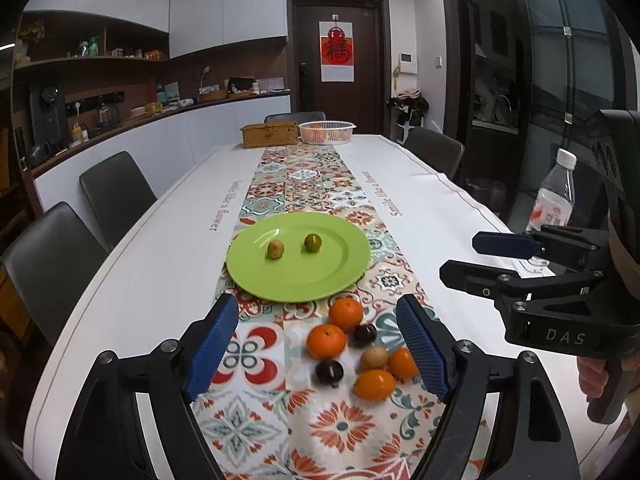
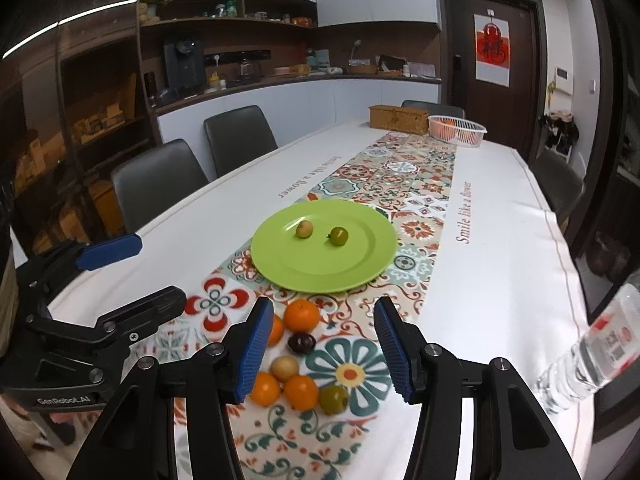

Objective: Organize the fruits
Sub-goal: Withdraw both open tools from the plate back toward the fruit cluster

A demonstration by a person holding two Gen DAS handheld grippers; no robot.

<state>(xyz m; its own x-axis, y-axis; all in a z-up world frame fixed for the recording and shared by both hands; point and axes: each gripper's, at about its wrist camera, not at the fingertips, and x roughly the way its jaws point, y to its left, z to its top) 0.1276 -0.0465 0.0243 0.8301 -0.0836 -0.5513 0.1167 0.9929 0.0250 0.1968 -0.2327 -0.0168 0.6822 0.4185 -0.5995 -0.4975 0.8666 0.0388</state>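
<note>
Fruits are the job, and the loose cluster (image 1: 352, 350) lies on the patterned runner (image 1: 308, 188) just ahead of both tools, at about 6 o'clock from the green plate (image 1: 298, 262). Left gripper (image 1: 322, 350) hangs above that pile with its jaws standing wide and nothing between the blue pads; they touch no fruit. Right gripper (image 2: 322, 346) is likewise empty, its jaws parted more narrowly, roughly wide enough for one orange, with the pile showing through the gap below. In the left view the right tool appears at 3 o'clock, clear of the fruit. Working outward, the heap holds several small oranges (image 2: 302, 315), two dark plum-like fruits (image 1: 329, 372), a pale tan one (image 2: 285, 368) and a greenish one (image 2: 333, 399), most of them touching or just beside a neighbour. I judge them all light, round and prone to roll; the oranges look firm with a slightly grippy peel, while the dark ones are probably softer and smoother, so a gentle squeeze across the widest part, pads on opposite sides, seems best. Crowded neighbours could be nudged away, so an outer fruit looks easiest. On the plate sit two small greenish fruits (image 1: 276, 249), apart from each other. At 12 o'clock, well apart, stands a white basket (image 1: 327, 132); a water bottle (image 1: 554, 194) is at 2 o'clock.
</note>
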